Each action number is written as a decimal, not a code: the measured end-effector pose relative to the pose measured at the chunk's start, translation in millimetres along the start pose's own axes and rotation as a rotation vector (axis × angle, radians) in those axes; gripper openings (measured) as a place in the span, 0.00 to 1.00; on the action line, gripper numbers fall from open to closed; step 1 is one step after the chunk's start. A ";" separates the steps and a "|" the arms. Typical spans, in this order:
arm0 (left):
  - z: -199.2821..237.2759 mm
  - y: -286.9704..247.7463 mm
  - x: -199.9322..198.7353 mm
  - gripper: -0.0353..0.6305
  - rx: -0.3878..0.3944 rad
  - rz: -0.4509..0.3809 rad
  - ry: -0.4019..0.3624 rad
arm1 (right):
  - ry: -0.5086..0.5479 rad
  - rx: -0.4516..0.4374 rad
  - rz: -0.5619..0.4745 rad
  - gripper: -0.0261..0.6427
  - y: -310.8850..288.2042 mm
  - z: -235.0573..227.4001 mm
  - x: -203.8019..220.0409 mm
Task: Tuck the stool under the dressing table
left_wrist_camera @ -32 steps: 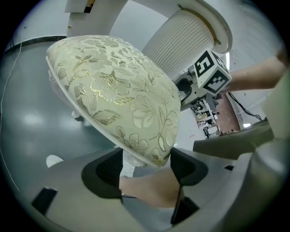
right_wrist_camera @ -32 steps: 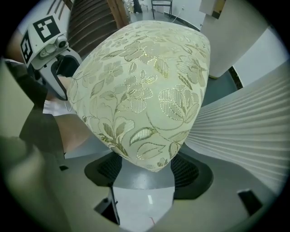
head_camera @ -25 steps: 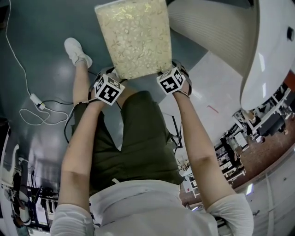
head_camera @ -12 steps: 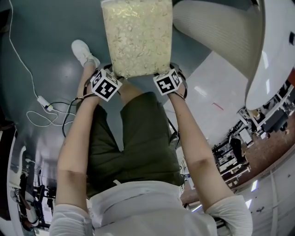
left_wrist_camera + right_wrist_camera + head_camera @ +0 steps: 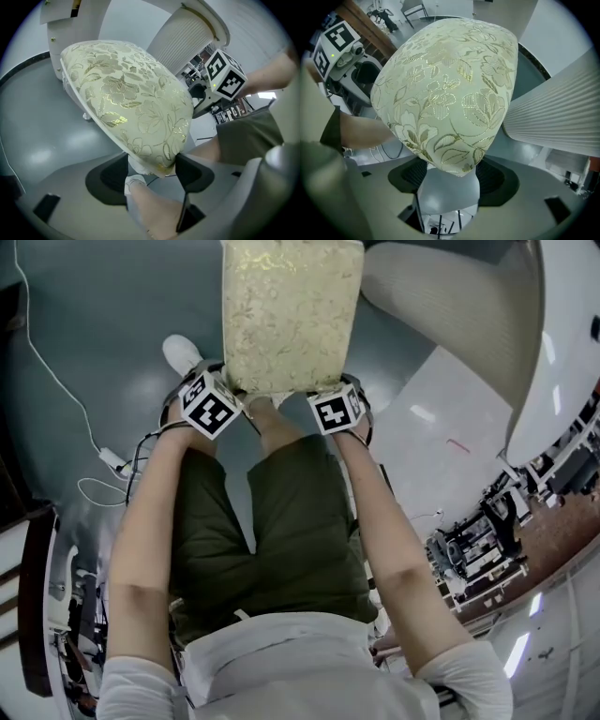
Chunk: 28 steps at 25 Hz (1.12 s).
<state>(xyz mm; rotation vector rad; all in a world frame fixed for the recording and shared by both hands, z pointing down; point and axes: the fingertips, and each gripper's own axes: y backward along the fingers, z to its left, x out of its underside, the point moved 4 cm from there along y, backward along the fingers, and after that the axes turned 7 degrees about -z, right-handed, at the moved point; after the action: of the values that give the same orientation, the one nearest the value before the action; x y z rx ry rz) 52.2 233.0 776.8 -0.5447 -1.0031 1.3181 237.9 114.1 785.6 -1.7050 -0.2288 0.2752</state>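
Observation:
The stool [image 5: 289, 313] has a cream cushion with a gold floral pattern and fills the top middle of the head view. My left gripper [image 5: 232, 390] grips its near left corner and my right gripper [image 5: 323, 392] its near right corner. In the left gripper view the stool's corner [image 5: 157, 157] sits between the two dark pads [image 5: 191, 172]. The right gripper view shows the other corner of the stool [image 5: 457, 161] pinched the same way. The white dressing table [image 5: 450, 315], with a ribbed curved front, stands just right of the stool. The stool's legs are mostly hidden.
A white cable with a power strip [image 5: 112, 461] lies on the grey floor at the left. The person's white shoe [image 5: 182, 353] steps beside the stool's left edge. Dark wooden furniture [image 5: 37, 596] edges the lower left. Racks and equipment [image 5: 487, 540] stand at the right.
Both grippers and the stool have moved forward, up the head view and slightly right. The person's foot has stepped forward with them, and the ribbed table front is closer.

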 end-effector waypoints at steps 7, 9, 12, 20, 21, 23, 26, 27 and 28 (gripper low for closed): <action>57.3 39.5 -4.8 0.53 0.030 0.059 -0.112 | -0.151 -0.037 0.023 0.53 0.0 37.5 -42.6; 66.7 44.6 -3.2 0.53 0.035 0.079 -0.139 | -0.184 -0.044 0.027 0.54 -1.6 45.7 -47.6; 75.0 47.1 -2.0 0.53 0.033 0.085 -0.171 | -0.223 -0.046 0.046 0.54 -5.4 51.8 -47.7; 103.7 68.6 6.1 0.54 -0.026 0.057 -0.179 | -0.321 -0.089 -0.022 0.54 -7.3 74.4 -75.9; 108.3 72.9 8.0 0.54 -0.033 0.043 -0.155 | -0.330 -0.092 -0.020 0.55 -6.5 77.2 -79.1; 117.1 83.8 13.2 0.54 -0.045 0.017 -0.098 | -0.354 -0.104 -0.013 0.55 -5.4 86.7 -85.0; 129.8 101.4 23.9 0.54 -0.070 -0.004 -0.053 | -0.390 -0.125 -0.007 0.55 -3.9 105.9 -95.3; 133.9 106.3 27.8 0.54 -0.079 -0.003 -0.050 | -0.401 -0.133 -0.007 0.55 -3.4 112.2 -99.4; 137.2 110.4 32.1 0.54 -0.085 0.000 -0.050 | -0.410 -0.141 -0.006 0.55 -2.7 118.4 -103.3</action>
<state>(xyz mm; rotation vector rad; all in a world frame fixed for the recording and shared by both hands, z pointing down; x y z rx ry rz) -124.4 259.8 764.1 -0.5780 -1.1044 1.2991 103.0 194.2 776.9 -1.7739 -0.5658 0.6170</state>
